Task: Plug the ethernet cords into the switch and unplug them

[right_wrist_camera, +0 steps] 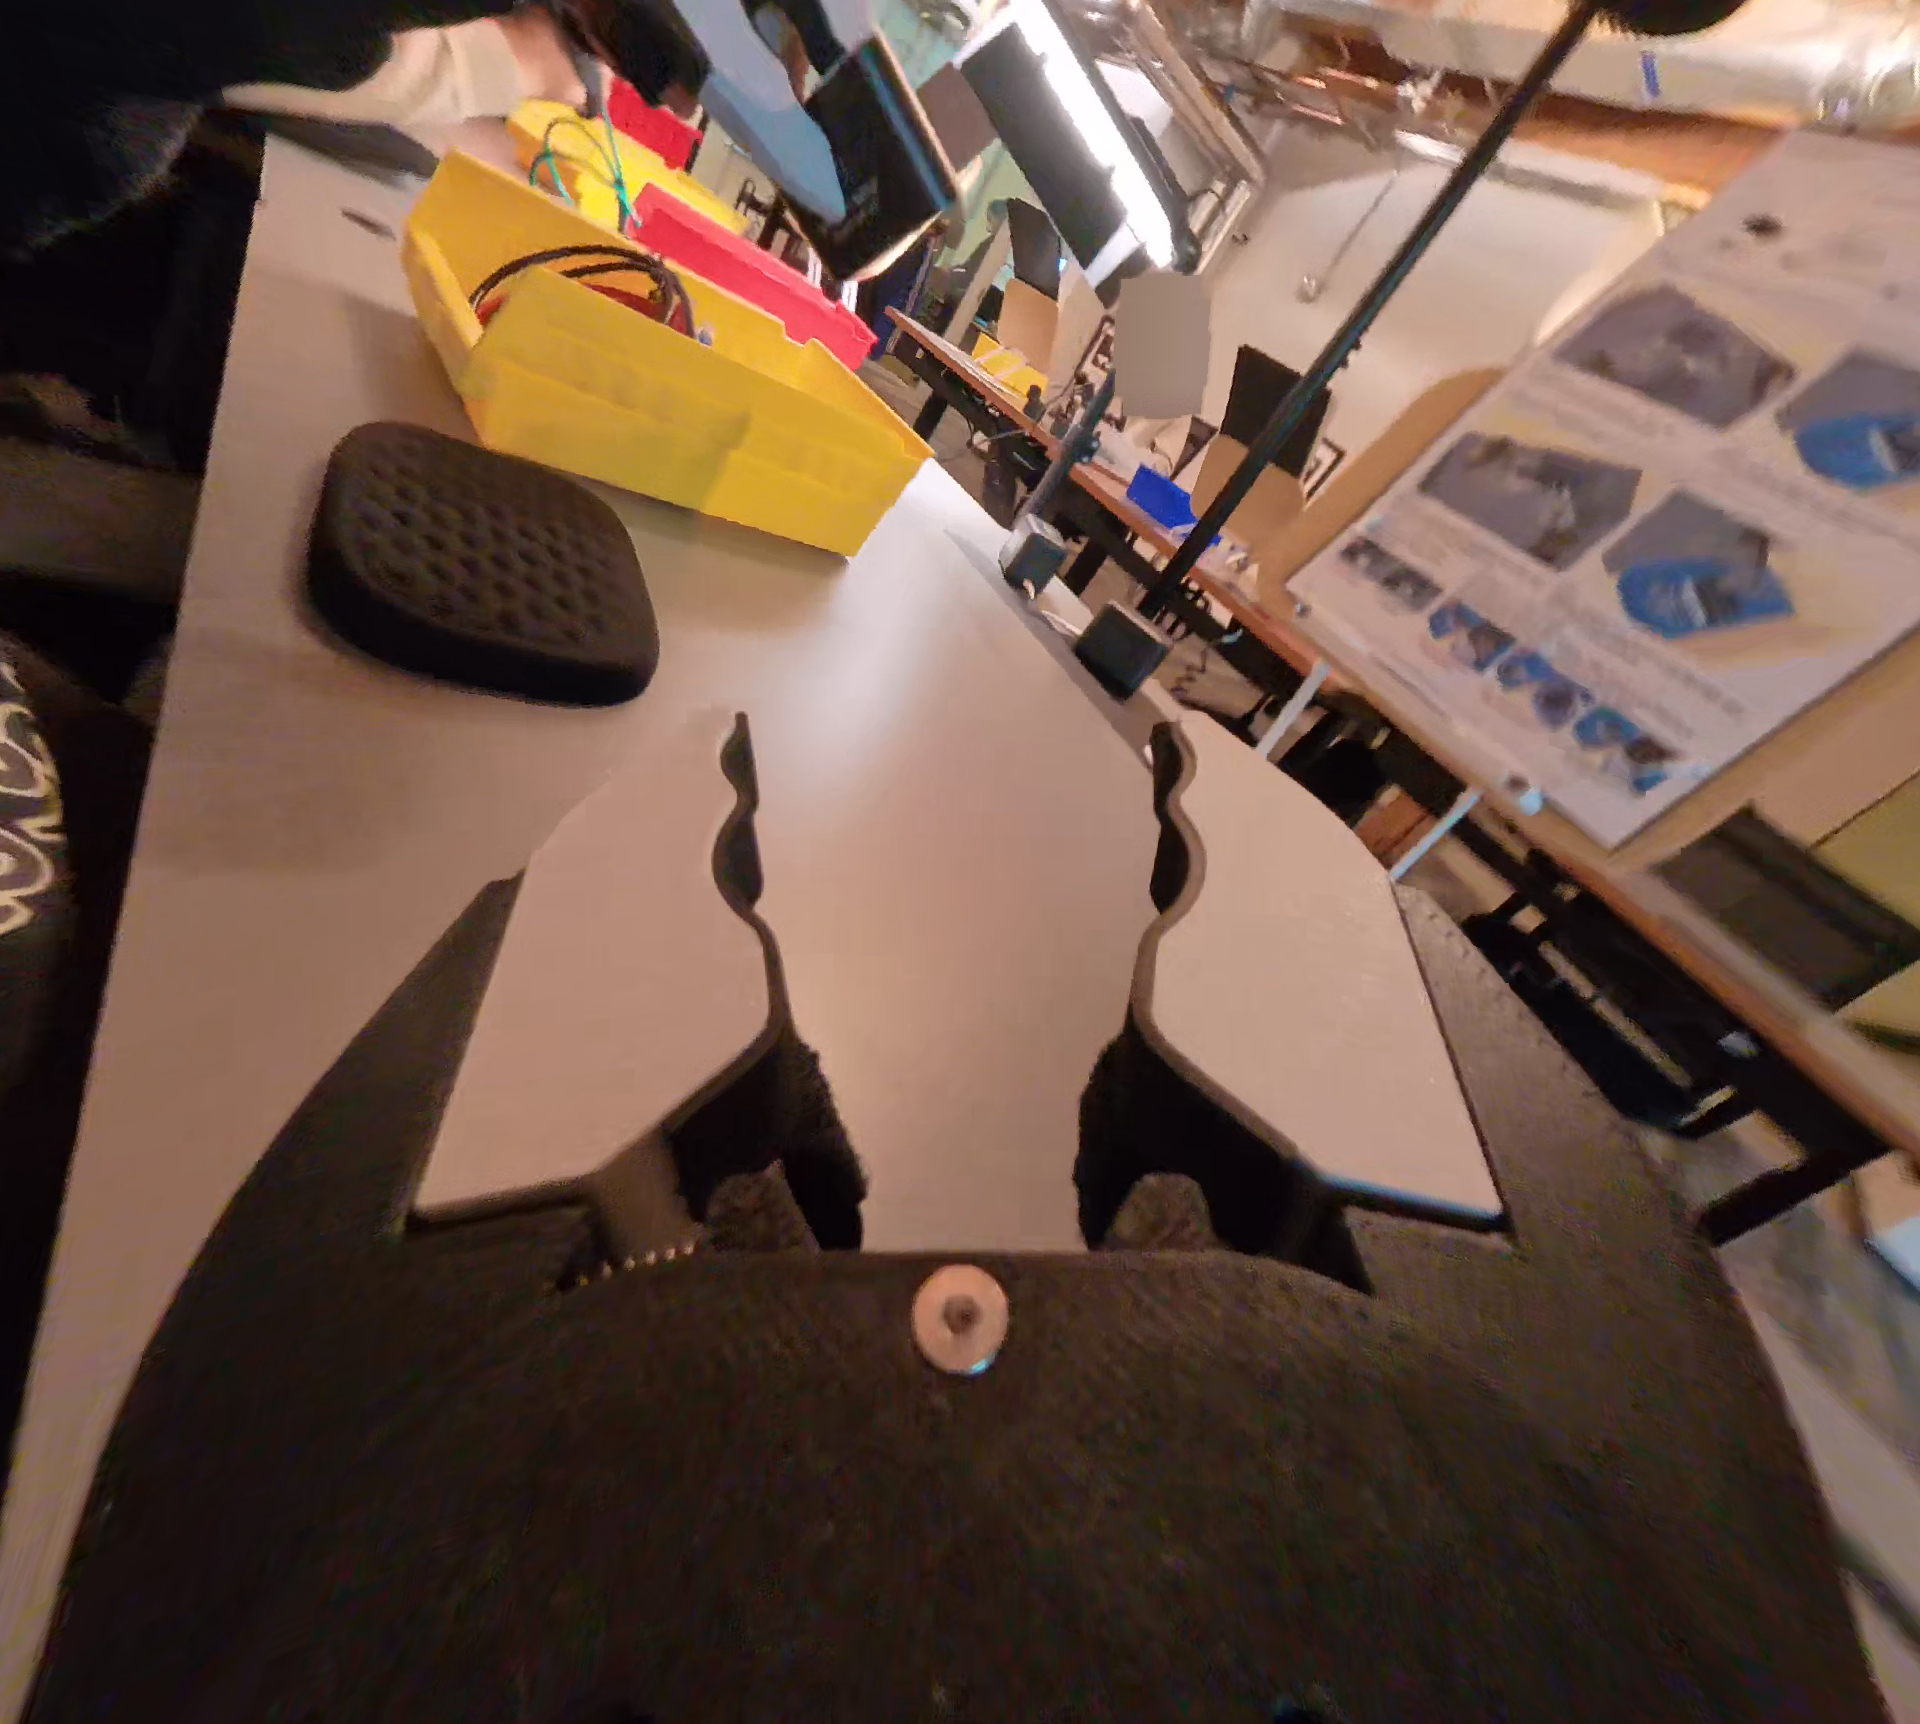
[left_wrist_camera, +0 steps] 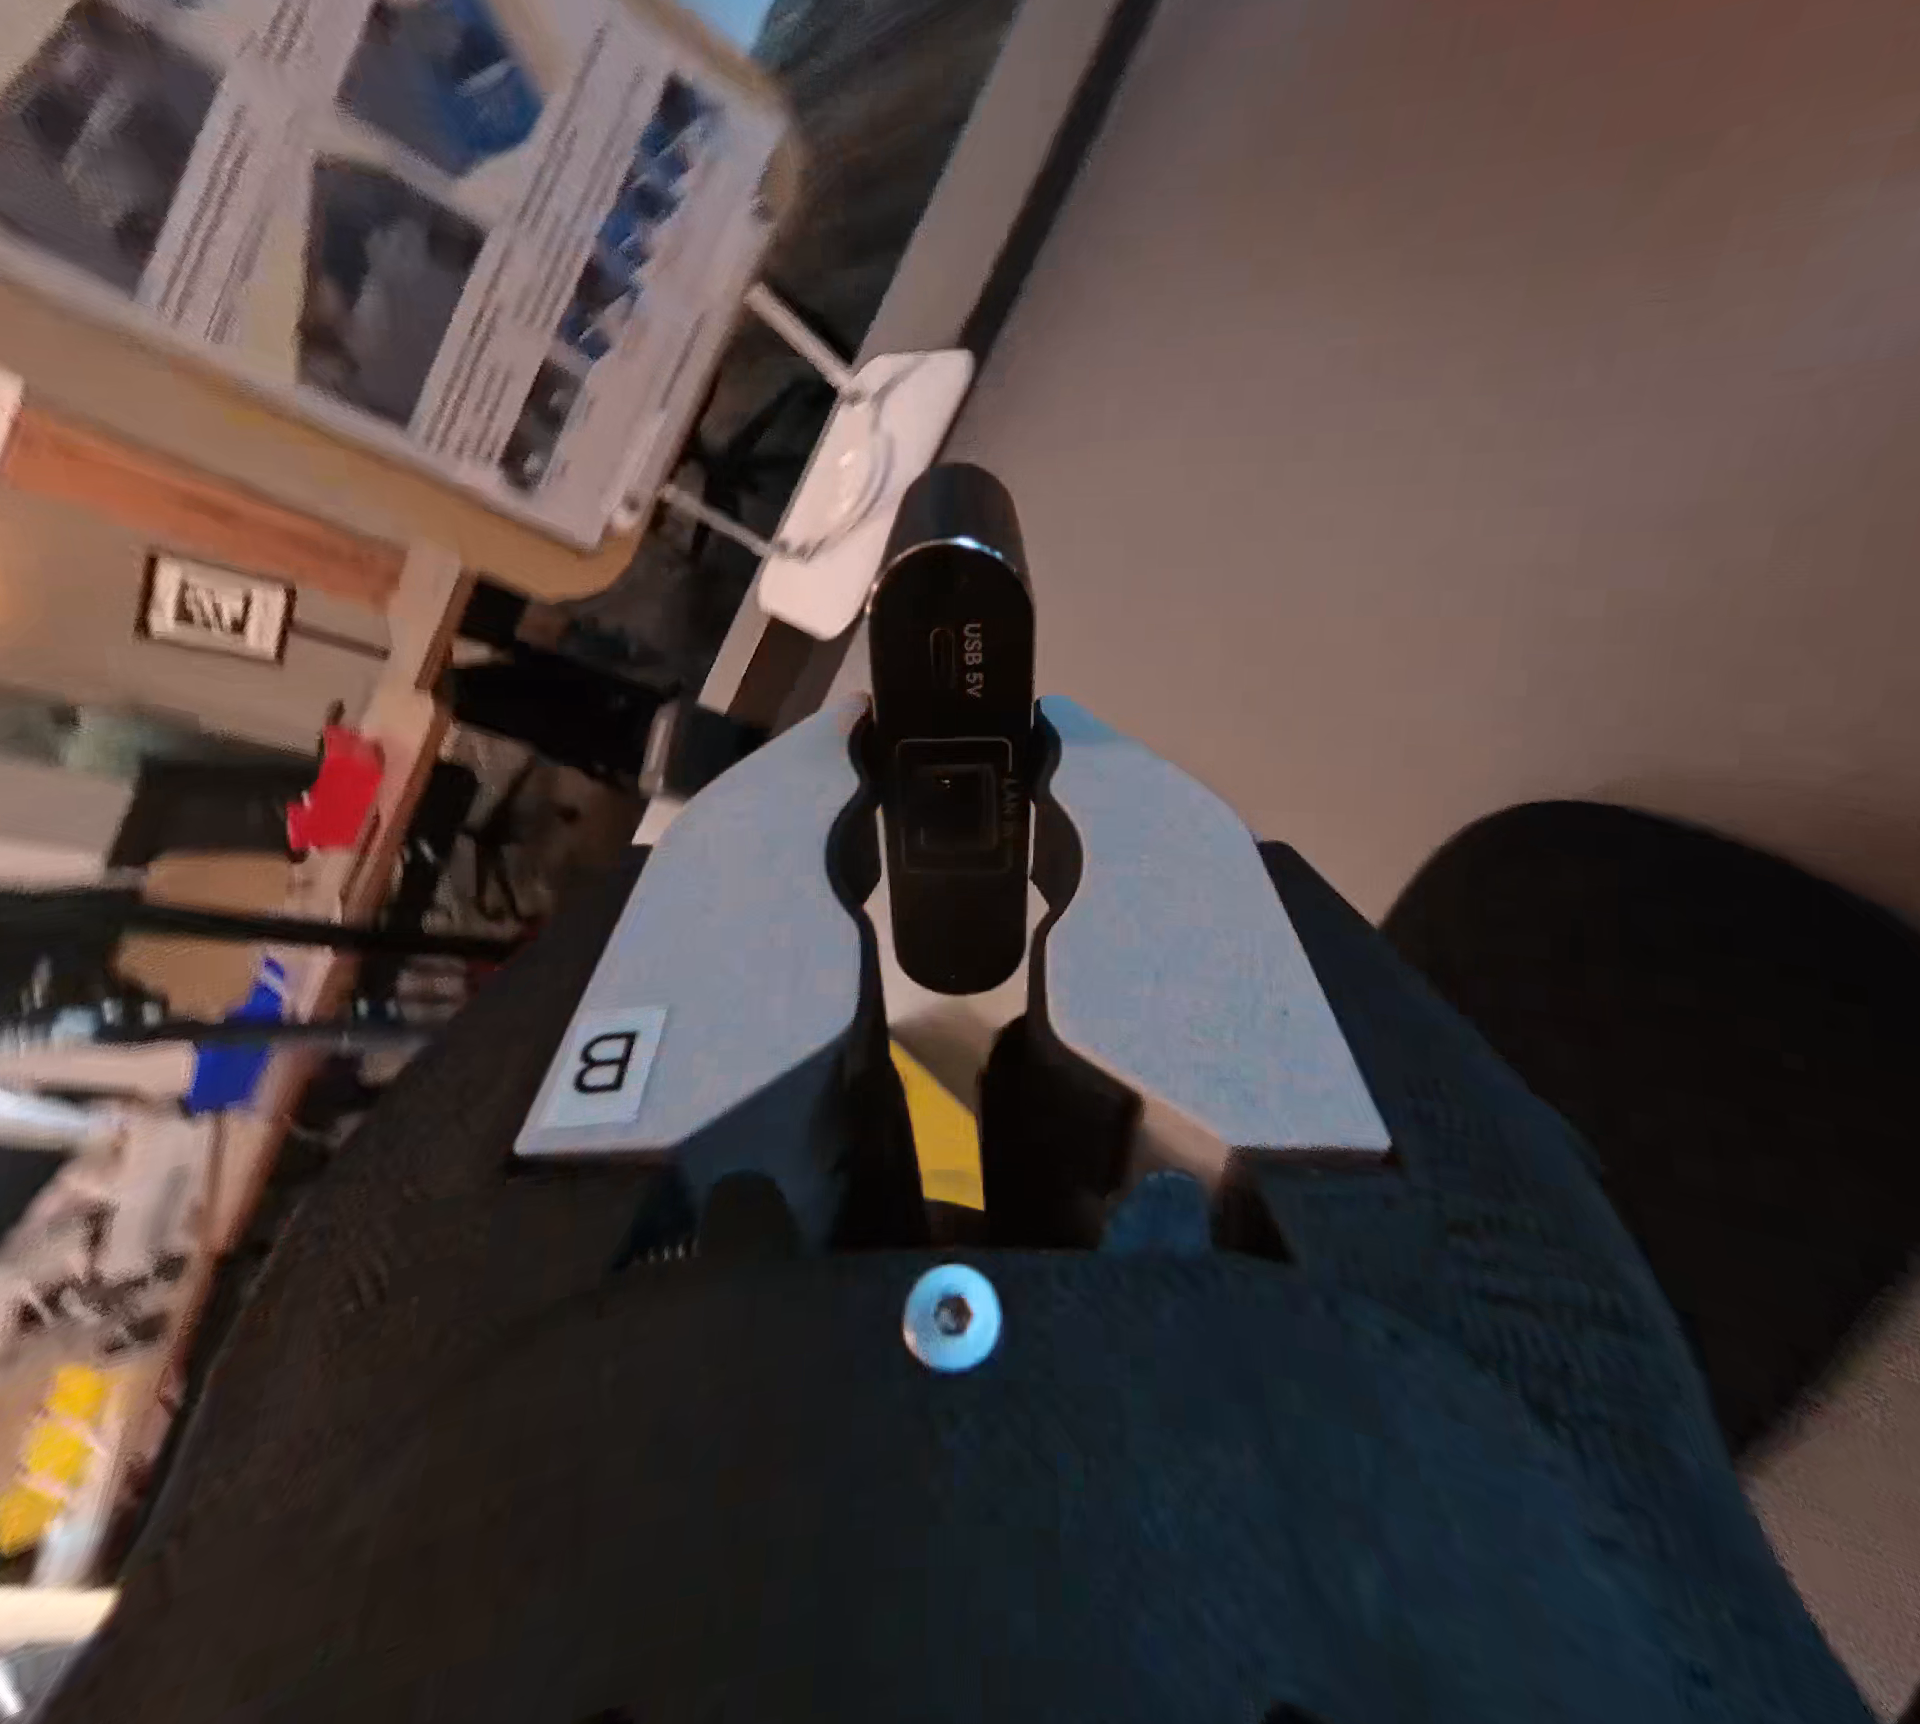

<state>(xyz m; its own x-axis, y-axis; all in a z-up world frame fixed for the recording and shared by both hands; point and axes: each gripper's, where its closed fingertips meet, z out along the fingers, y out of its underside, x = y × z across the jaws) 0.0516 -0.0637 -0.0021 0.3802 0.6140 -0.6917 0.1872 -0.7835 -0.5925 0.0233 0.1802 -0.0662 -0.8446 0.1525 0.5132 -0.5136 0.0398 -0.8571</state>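
A grey table (right_wrist_camera: 914,739) bears a black dimpled pad (right_wrist_camera: 478,562) at near left, yellow bins (right_wrist_camera: 644,407) and red bins (right_wrist_camera: 748,261) beyond, stand bases along its right edge.

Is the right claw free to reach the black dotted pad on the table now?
Probably yes. The right claw is open and holds nothing, and the black dotted pad lies ahead of it, to its left, on the grey table. Only bare table shows between them; the yellow bin lies beyond the pad.
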